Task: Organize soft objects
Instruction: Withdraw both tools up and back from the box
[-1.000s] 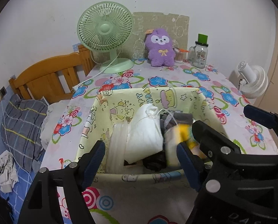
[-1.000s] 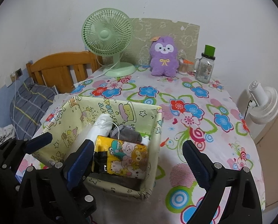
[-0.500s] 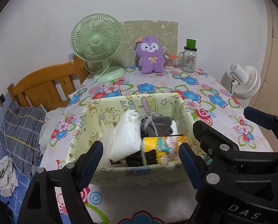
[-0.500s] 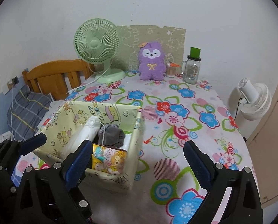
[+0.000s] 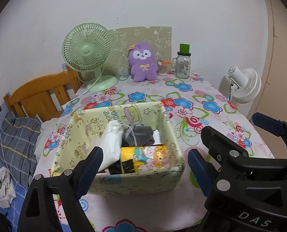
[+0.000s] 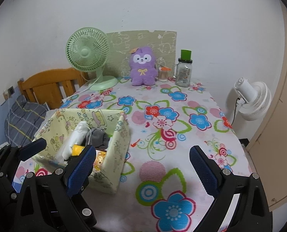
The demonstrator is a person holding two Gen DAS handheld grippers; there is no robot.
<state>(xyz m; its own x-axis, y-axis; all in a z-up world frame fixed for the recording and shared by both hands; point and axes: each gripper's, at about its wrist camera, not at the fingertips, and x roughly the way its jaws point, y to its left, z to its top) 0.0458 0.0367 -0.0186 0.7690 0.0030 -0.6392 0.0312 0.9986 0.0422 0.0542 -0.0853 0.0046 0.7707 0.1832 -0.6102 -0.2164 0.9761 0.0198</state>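
Observation:
A pale yellow fabric basket (image 5: 131, 181) (image 6: 114, 166) stands on the flowered table. Inside it are a white cloth (image 5: 112, 147) (image 6: 75, 137), a grey sock bundle (image 5: 141, 137) (image 6: 99, 137) and a yellow cartoon-print pack (image 5: 145, 160) (image 6: 99, 158). A purple plush toy (image 5: 142, 61) (image 6: 142, 65) sits upright at the back of the table. My left gripper (image 5: 145, 168) is open and empty, just in front of the basket. My right gripper (image 6: 142, 166) is open and empty over the table, to the right of the basket.
A green desk fan (image 5: 87, 52) (image 6: 87, 54) and a glass jar with a green lid (image 5: 183, 61) (image 6: 184, 69) stand at the back. A white fan (image 5: 243, 85) (image 6: 253, 98) is off the table's right edge. A wooden bed frame (image 5: 39, 94) is at left.
Both grippers have pulled back and up from the basket; it looks smaller and farther. The yellow pack stays in the basket. Both stay open.

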